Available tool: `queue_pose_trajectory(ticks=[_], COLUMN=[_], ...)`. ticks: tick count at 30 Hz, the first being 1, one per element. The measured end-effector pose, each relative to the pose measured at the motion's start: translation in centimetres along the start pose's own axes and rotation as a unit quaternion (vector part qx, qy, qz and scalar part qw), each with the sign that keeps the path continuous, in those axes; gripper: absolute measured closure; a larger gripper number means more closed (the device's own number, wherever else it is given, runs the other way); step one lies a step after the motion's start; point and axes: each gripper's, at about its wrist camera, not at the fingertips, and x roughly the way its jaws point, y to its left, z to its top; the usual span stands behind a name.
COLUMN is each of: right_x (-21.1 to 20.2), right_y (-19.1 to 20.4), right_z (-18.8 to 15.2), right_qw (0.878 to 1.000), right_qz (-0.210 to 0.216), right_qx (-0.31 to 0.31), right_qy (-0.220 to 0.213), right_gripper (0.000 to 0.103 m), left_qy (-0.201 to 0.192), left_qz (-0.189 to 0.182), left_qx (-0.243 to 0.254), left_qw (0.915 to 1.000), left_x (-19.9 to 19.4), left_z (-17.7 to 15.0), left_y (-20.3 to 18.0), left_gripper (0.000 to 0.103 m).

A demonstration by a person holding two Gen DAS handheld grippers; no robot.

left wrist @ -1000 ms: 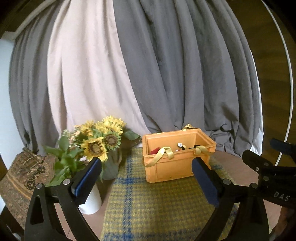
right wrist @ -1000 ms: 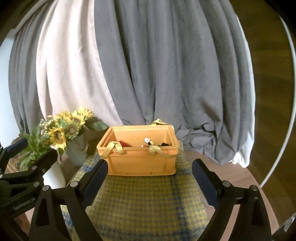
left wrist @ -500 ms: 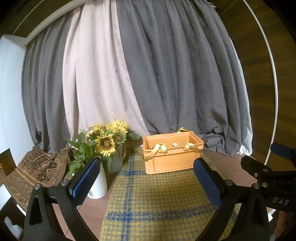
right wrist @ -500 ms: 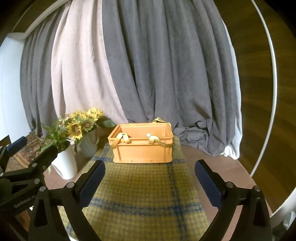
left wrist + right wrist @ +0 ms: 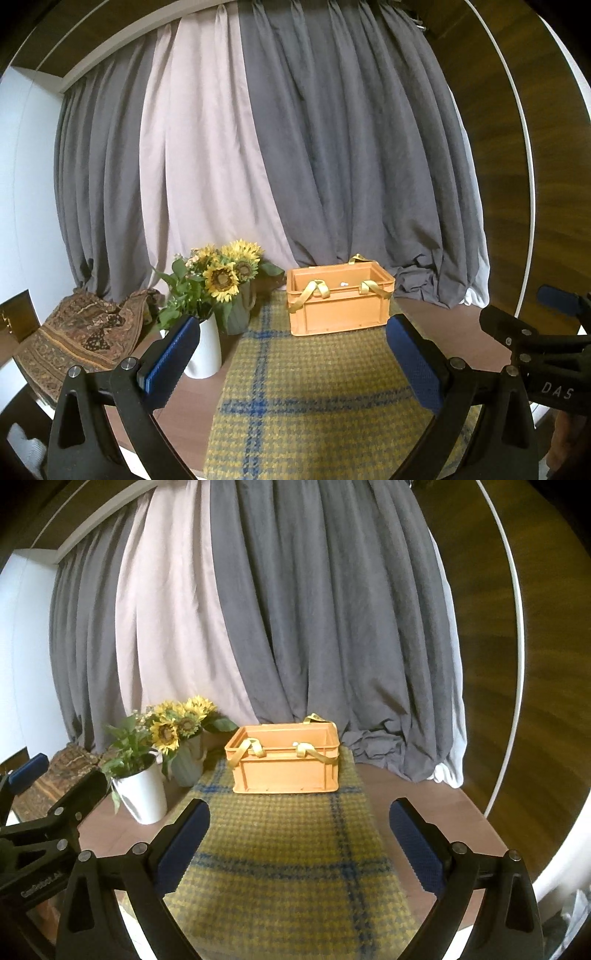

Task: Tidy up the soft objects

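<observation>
Orange crate (image 5: 340, 302) on plaid cloth (image 5: 314, 387), tabletop (image 5: 443, 332); sunflowers (image 5: 225, 269) beside it. Left gripper (image 5: 293, 365) and right gripper (image 5: 299, 845): fingers spread wide, holding nothing.

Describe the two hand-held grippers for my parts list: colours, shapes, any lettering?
Both match. The left gripper and right gripper have black, triangular cut-out arms with silver bolts, and jaws faced with blue textured pads. White letters "DAS" show on the right gripper's body in the left view; the left one's white lettering is too blurred to read.
</observation>
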Motion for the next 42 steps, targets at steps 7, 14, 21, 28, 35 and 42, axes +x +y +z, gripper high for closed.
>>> queue_pose_trajectory(ticks=[7,14,21,28,35,42], right_x=[-1.8,-2.5,-3.1,-3.3,-3.6,-3.9], right_y=[0.7,0.9,1.0,1.0,1.2,1.5], right_z=[-0.4,-0.6,-0.8,-0.8,-0.8,-0.9], right_qw=[1.0,1.0,1.0,1.0,1.0,1.0], right_qz=[0.002,0.005,0.004,0.003,0.005,0.008], right_qx=[-0.008,-0.007,-0.008,-0.009,-0.008,-0.009], right_qy=[-0.008,-0.013,-0.014,-0.014,-0.016,-0.016], right_gripper=[0.004,0.004,0.004,0.004,0.004,0.004], left_qy=[-0.002,-0.001,-0.004,-0.006,-0.007,-0.008], left_qz=[0.006,0.015,0.011,0.01,0.012,0.013], left_qx=[-0.001,-0.002,-0.002,-0.003,-0.002,-0.003], left_qw=[1.0,0.9999,0.9999,0.9999,0.9999,0.9999], left_x=[-1.5,-2.5,-3.2,-3.4,-3.5,-3.6], left_z=[-0.3,-0.6,-0.8,-0.7,-0.6,-0.6], left_y=[0.5,0.9,1.3,1.2,1.3,1.6], left_gripper=[0.0,0.0,0.0,0.0,0.0,0.0])
